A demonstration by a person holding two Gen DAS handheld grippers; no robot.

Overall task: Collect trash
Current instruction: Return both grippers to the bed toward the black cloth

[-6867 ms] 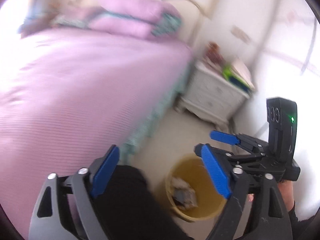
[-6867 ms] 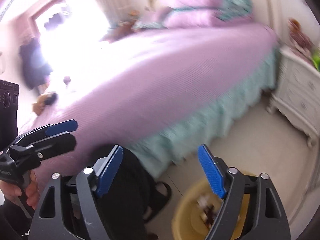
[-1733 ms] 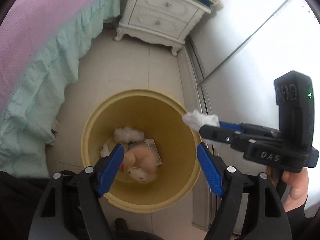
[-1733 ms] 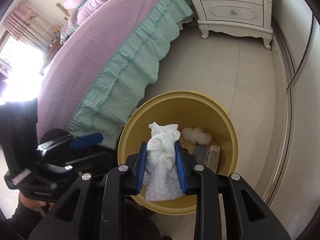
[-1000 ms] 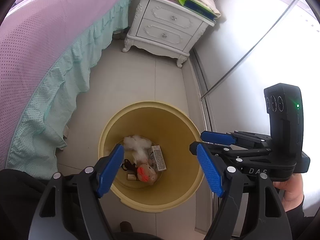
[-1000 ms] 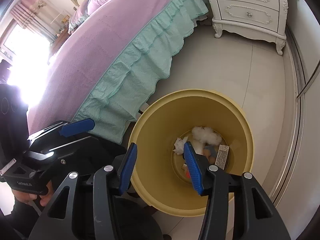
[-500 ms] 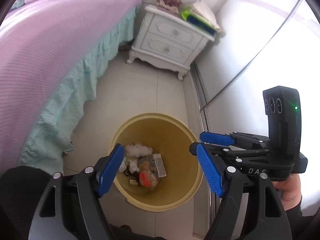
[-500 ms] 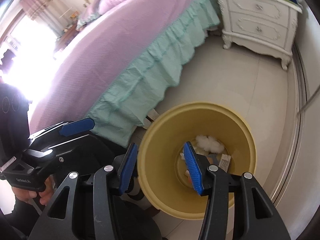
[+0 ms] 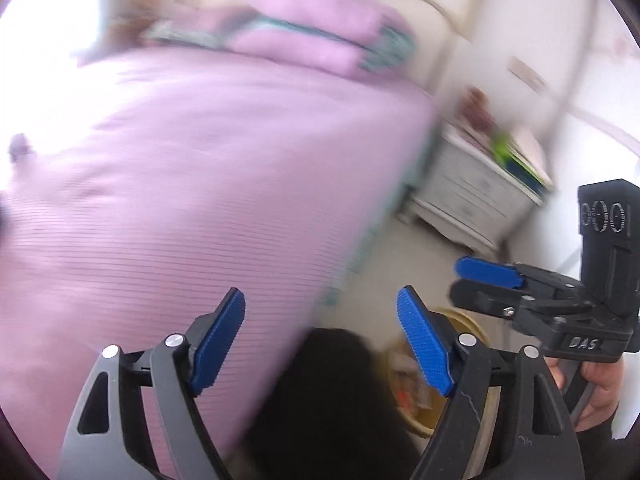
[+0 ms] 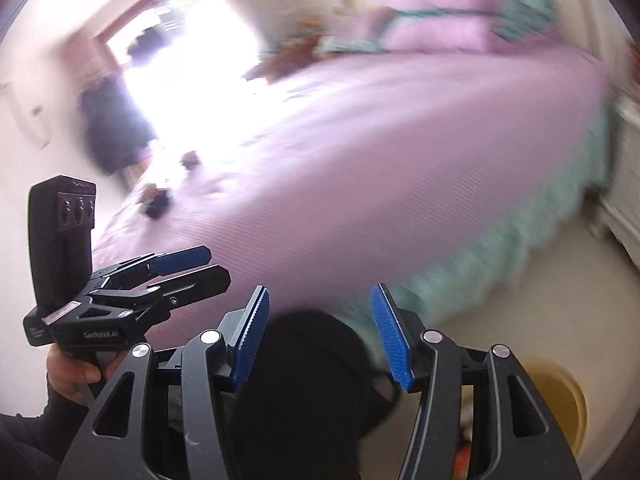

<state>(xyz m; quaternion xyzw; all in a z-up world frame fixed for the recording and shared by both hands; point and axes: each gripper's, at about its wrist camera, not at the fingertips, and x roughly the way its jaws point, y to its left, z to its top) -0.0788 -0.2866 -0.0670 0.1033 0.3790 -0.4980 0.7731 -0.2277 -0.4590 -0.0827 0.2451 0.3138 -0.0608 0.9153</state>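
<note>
My left gripper (image 9: 320,340) is open and empty, raised over the edge of the purple bed (image 9: 192,184). My right gripper (image 10: 320,336) is open and empty too; it also shows in the left wrist view (image 9: 476,284). The left gripper shows in the right wrist view (image 10: 196,266). The yellow trash bin (image 9: 472,324) stands low on the floor, partly hidden behind my fingers; it also shows in the right wrist view (image 10: 568,392). Small dark bits of trash (image 10: 156,200) lie on the far side of the bed. Both views are blurred by motion.
A white nightstand (image 9: 472,200) with green and white things on top stands by the wall. The bed has a teal ruffled skirt (image 10: 500,256) and purple pillows (image 9: 316,40). A bright window (image 10: 188,60) is behind the bed. A dark knee (image 10: 312,380) is below.
Both grippers have swung up from the bin toward the bed. Earlier the right gripper held a white tissue over the bin and let it go.
</note>
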